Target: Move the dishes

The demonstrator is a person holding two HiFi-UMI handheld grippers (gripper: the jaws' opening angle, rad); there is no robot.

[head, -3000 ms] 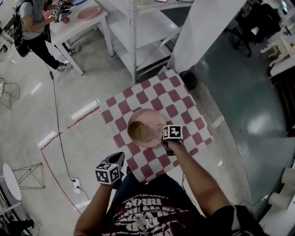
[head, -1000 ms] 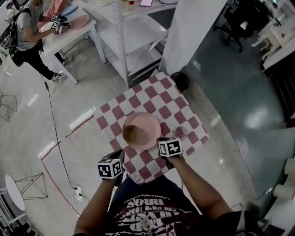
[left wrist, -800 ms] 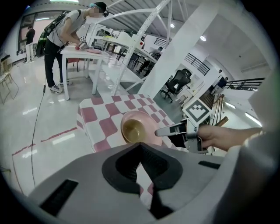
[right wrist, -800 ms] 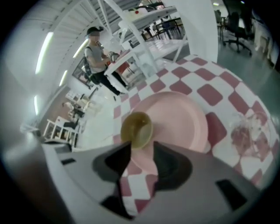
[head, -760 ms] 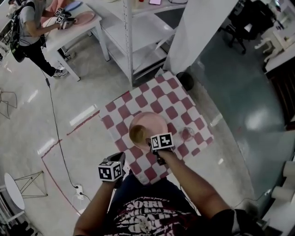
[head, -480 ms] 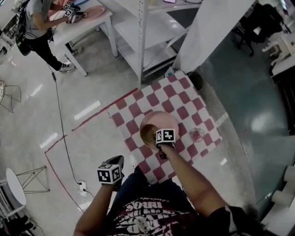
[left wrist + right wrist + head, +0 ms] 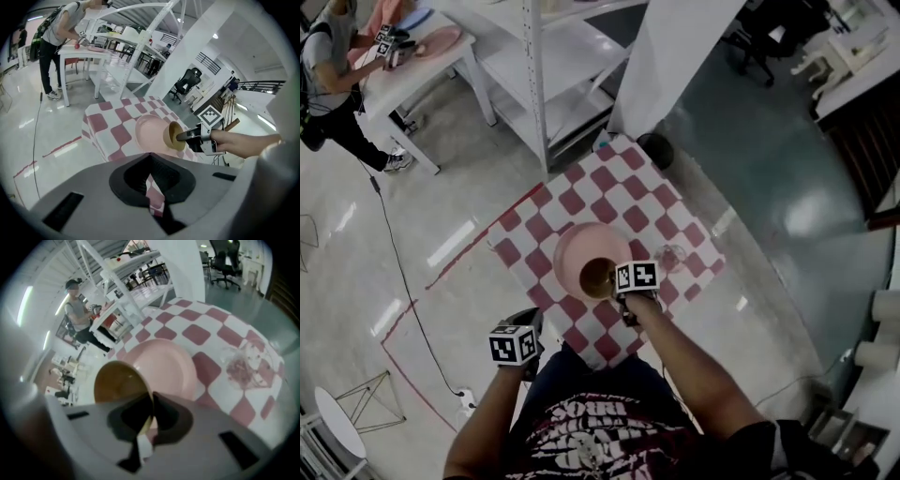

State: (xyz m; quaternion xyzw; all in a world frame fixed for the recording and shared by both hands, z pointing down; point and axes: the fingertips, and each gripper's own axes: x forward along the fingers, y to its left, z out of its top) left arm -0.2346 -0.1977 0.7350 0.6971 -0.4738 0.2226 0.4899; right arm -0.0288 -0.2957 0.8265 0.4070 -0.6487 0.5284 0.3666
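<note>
A brown bowl [image 7: 596, 277] hangs tilted over the near edge of a pink plate [image 7: 577, 246], and my right gripper [image 7: 616, 281] is shut on the bowl's rim. In the right gripper view the bowl [image 7: 117, 380] sits left of the jaws [image 7: 151, 416], with the plate [image 7: 166, 366] behind it. A clear glass [image 7: 670, 255] stands on the checked table [image 7: 619, 187] to the right of the plate. My left gripper [image 7: 528, 323] is shut on nothing and hovers off the table's near left corner. It looks across at the bowl [image 7: 174, 136] and the plate [image 7: 149, 133].
A white shelf unit [image 7: 534, 84] and a white pillar [image 7: 675, 47] stand behind the table. Another person [image 7: 328, 84] works at a white table [image 7: 422, 56] at the far left. A cable [image 7: 398, 281] and red tape lines cross the floor on the left.
My right gripper moved left from beside the glass to the bowl, shut on its rim and tipped it up off the plate. The left gripper stayed by the table's corner.
</note>
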